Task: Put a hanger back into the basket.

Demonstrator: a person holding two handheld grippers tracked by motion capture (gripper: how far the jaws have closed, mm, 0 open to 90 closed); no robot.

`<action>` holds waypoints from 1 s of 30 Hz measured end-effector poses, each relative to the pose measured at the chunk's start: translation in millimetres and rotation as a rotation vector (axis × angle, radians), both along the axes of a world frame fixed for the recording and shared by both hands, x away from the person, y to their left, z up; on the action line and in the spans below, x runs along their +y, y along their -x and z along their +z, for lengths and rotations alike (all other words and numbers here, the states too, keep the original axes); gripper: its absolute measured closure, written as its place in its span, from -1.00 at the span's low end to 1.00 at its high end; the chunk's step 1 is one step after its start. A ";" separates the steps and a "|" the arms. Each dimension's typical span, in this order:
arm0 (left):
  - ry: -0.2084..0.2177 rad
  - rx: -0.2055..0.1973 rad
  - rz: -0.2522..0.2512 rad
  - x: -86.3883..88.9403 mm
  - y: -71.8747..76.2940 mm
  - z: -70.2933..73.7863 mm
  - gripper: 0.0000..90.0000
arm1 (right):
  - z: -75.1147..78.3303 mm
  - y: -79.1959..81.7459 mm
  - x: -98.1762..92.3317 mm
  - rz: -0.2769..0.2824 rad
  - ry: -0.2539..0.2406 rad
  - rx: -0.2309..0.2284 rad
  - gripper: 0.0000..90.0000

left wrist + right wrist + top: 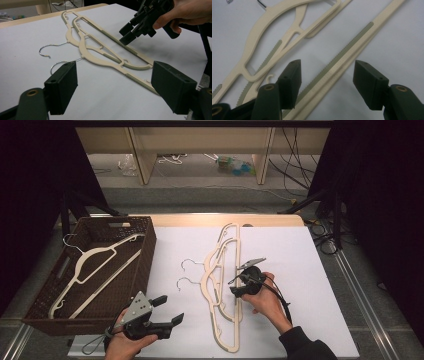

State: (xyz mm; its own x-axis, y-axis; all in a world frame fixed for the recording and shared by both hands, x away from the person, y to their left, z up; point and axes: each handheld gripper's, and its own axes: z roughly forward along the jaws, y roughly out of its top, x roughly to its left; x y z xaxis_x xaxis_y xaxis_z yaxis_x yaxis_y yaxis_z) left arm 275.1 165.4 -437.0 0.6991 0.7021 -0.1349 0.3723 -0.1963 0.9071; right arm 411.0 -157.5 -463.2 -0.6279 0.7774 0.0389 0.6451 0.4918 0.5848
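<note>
Two cream hangers (220,270) with metal hooks lie overlapped on the white table top (290,270). My right gripper (234,286) hovers low over their long straight bars (344,55), jaws open on either side of the bars and pads apart from them. In the left gripper view the same right gripper (127,33) points down at the hangers (100,53). My left gripper (170,310) rests near the front edge, to the left of the hangers, open with nothing between its jaws (113,82). A third cream hanger (95,265) lies inside the basket.
A brown wicker basket (145,260) stands at the table's left side. Beyond the far edge are wooden shelf legs (142,160), cables and clutter on the floor. Dark stands flank the table on both sides.
</note>
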 end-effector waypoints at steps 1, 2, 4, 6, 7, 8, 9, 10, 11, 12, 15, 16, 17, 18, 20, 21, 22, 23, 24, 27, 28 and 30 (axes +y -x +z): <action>0.001 0.001 -0.001 -0.2 0.0 -0.2 -0.53 | -1.6 -1.0 1.1 0.008 0.002 -0.015 -0.08; -0.001 0.002 -0.001 -0.1 0.0 -0.1 -0.53 | 0.1 0.1 2.3 0.003 0.007 0.020 -0.06; -0.003 0.003 -0.002 0.0 -0.1 -0.2 -0.53 | -1.5 -1.1 4.2 0.015 0.022 0.009 -0.04; -0.003 0.003 -0.002 -0.1 -0.1 -0.2 -0.53 | -2.8 -1.7 6.2 0.021 0.029 0.014 -0.02; -0.002 0.003 -0.002 -0.2 0.0 -0.1 -0.53 | -3.4 -1.9 6.8 0.022 0.035 0.016 -0.01; -0.001 0.003 -0.003 -0.2 0.1 -0.1 -0.53 | -3.8 -2.1 7.4 0.017 0.042 0.020 -0.01; -0.001 0.003 -0.003 -0.3 0.1 -0.1 -0.53 | -4.1 -2.4 7.5 0.018 0.048 0.024 0.00; -0.001 0.004 -0.004 -0.2 0.1 -0.1 -0.53 | -4.5 -2.7 8.0 0.012 0.049 0.025 0.01; -0.003 0.004 -0.004 -0.2 0.0 -0.2 -0.53 | -4.8 -2.8 8.0 0.013 0.053 0.028 0.01; -0.009 0.000 -0.008 0.1 -0.2 -0.1 -0.53 | -5.5 -3.0 8.5 0.014 0.057 0.029 0.01; -0.007 0.006 -0.008 -0.2 -0.2 -0.4 -0.53 | -7.9 -2.9 11.2 0.016 0.073 0.032 0.04; -0.008 0.007 -0.008 -0.2 -0.1 -0.4 -0.53 | -8.8 -3.5 11.9 0.015 0.079 0.032 0.04; -0.008 0.007 -0.008 -0.1 0.0 -0.3 -0.53 | -8.8 -2.9 12.9 0.004 0.084 0.044 0.05; -0.006 0.007 -0.008 -0.1 -0.1 -0.3 -0.52 | -8.5 -3.1 13.3 -0.001 0.084 0.046 0.07; -0.005 0.007 -0.009 0.1 -0.4 -0.3 -0.52 | -8.3 -5.1 12.1 0.005 0.090 0.032 0.13; -0.005 0.009 -0.009 0.1 -0.4 -0.4 -0.52 | -8.6 -5.8 11.4 0.002 0.087 0.033 0.16; -0.006 0.009 -0.008 0.1 -0.4 -0.4 -0.52 | -8.3 -5.9 10.6 -0.002 0.083 0.039 0.18; -0.004 0.008 -0.009 0.1 -0.4 -0.4 -0.52 | -8.9 -7.2 9.3 0.000 0.076 0.033 0.19; -0.005 0.008 -0.009 0.1 -0.4 -0.4 -0.52 | -8.2 -6.9 8.9 -0.017 0.065 0.049 0.21; -0.006 0.008 -0.008 0.0 -0.4 -0.4 -0.52 | -8.5 -8.4 8.0 -0.012 0.061 0.042 0.21; -0.007 0.008 -0.008 0.0 -0.5 -0.4 -0.52 | -8.7 -8.2 8.7 -0.018 0.065 0.038 0.21; -0.007 0.008 -0.008 -0.1 -0.4 -0.5 -0.52 | -8.4 -7.9 9.7 -0.012 0.080 0.037 0.21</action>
State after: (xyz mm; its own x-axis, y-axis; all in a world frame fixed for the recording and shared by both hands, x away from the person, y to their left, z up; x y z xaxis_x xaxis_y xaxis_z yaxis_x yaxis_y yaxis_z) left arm 275.5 165.3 -437.5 0.7034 0.6977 -0.1357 0.3784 -0.2059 0.9025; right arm 418.9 -147.8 -471.6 -0.6181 0.7861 -0.0006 0.6715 0.5284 0.5196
